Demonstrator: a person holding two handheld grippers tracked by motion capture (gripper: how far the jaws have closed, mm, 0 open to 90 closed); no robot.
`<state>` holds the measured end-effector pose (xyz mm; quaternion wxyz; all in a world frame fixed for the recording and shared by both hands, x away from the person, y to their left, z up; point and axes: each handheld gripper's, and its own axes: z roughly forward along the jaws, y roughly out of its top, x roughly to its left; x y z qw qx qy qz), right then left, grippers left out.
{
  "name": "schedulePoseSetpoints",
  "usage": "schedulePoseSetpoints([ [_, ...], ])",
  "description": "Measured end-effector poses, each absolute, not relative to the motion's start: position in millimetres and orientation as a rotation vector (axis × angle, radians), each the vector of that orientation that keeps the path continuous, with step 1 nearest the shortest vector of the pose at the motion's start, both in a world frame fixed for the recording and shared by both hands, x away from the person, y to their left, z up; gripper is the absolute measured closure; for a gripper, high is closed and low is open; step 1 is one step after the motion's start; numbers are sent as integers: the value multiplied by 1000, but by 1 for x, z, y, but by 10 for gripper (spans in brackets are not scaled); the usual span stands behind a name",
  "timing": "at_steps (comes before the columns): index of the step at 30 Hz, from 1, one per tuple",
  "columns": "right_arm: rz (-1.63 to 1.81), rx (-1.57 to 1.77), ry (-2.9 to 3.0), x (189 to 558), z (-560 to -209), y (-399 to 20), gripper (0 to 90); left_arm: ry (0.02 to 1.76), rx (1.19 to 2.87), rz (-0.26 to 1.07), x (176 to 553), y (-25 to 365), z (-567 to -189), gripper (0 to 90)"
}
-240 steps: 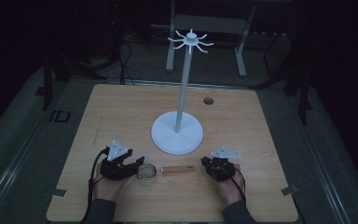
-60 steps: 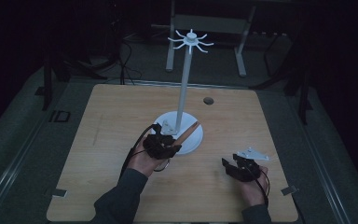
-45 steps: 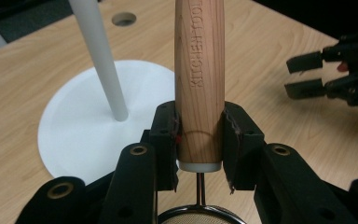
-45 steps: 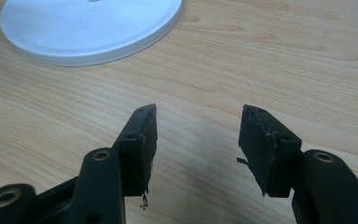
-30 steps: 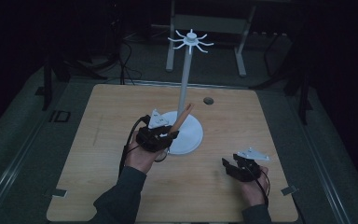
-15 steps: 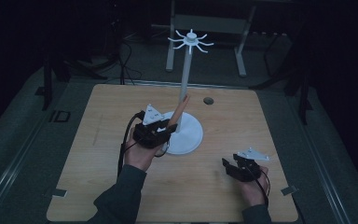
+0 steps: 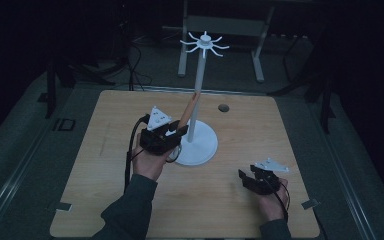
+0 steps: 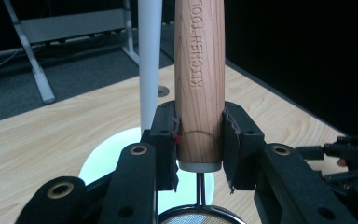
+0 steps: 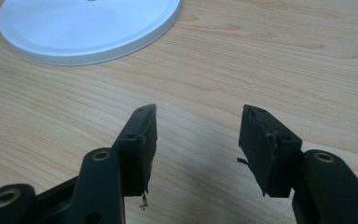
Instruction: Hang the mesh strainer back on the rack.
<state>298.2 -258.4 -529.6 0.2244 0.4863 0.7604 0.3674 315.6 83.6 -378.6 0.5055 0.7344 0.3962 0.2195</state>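
Lifted from the tabletop's near edge, the wooden-handled strainer (image 8: 199, 84) stands gripped in the left gripper (image 8: 199, 144); probably light, stiff, best held mid-handle. Right gripper (image 9: 196, 149) gapes empty.

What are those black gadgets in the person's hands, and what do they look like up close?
Each is a black hand-held gripper: the left gripper and right gripper have two blocky jaws with brass-ringed screw holes and frayed pads, a grey three-cornered plate on top, and a trailing black cable. The person wears dark long sleeves.

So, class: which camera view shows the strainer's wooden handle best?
The left gripper view: the light wooden handle stands close, lettering readable, clamped between black jaws. The high view shows it small; the right gripper view gives nothing of it.
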Motion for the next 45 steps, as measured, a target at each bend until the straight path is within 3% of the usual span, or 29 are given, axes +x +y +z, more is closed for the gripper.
schedulePoseSetpoints([
  [45,1011,1350,2094,298,-530,-260,459,969,1539,578,320,95,-339,689],
])
